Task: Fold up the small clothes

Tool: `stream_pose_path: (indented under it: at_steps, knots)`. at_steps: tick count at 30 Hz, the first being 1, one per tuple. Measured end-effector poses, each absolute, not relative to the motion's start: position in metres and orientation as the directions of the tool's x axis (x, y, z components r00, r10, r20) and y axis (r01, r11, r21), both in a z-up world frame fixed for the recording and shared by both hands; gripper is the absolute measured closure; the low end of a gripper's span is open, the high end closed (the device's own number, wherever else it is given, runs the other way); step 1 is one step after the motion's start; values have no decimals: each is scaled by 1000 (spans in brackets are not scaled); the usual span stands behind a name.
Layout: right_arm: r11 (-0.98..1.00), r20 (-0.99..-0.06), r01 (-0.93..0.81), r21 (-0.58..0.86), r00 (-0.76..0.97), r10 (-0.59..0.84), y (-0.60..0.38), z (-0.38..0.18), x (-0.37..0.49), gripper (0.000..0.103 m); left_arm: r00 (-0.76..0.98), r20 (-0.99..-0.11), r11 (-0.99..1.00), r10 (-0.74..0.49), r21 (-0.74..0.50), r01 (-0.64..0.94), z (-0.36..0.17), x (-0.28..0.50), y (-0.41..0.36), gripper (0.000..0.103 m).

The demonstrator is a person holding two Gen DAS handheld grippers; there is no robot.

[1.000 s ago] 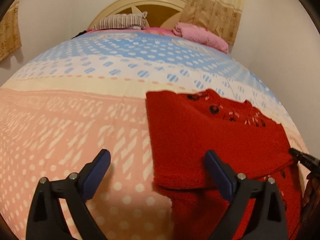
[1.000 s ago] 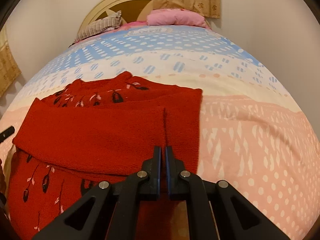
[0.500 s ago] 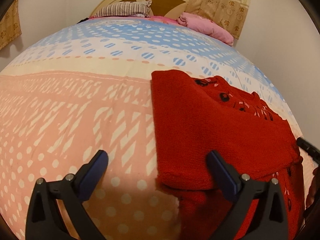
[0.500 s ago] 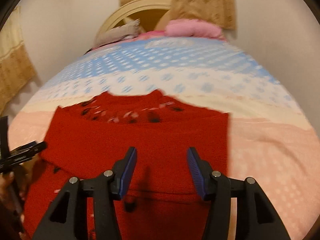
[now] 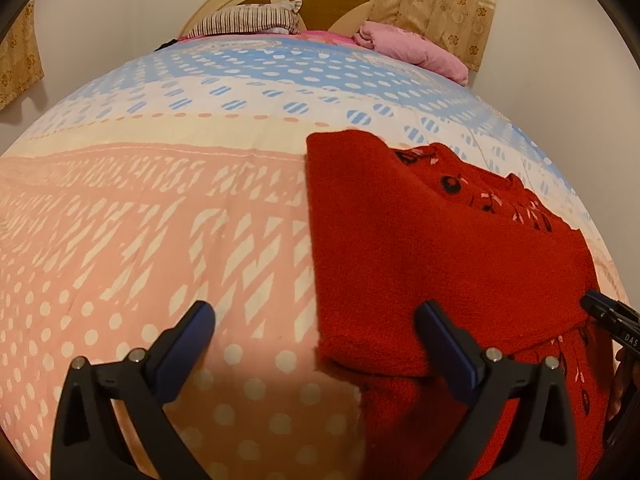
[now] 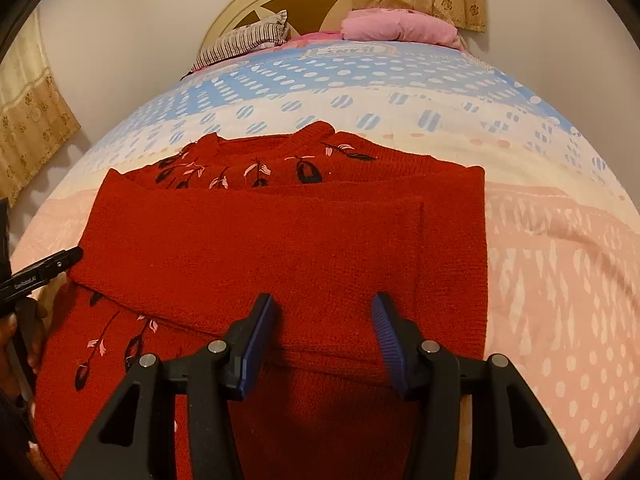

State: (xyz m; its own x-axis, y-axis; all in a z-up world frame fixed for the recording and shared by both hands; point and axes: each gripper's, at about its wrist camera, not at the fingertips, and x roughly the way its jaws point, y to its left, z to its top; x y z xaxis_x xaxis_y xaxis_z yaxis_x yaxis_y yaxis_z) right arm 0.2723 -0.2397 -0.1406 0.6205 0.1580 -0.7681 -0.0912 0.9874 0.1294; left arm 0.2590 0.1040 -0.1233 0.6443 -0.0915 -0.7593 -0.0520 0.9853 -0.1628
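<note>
Sweater (image 6: 280, 248) lies crosswise on bed (image 5: 160, 240); right tool (image 6: 324, 344) over its near fold, just opened, gripping nothing; left tool (image 5: 316, 344) wide apart, straddling sweater's left edge.

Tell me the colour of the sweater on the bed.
Red sweater, with black and pink embroidery; the right wrist view shows it best.

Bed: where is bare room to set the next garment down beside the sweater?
Free: the pink bedspread left of the red sweater, and the blue-dotted stretch up to the pillows. A narrower strip lies right of the sweater. Crowded: the sweater itself.
</note>
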Motion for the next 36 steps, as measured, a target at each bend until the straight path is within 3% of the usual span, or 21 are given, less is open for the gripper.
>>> stream_pose_path:
  at_steps: [11,36]
  knots:
    - [986,-743,-78,147,649,162,-242,-136,261,52,660,-751,995,-32,-89,-53,-115,251,98,0]
    - [991,-741,-106,79,658,130,-234,-123,204,51,659,-747,994,-91,-103,21,-100,208,87,0]
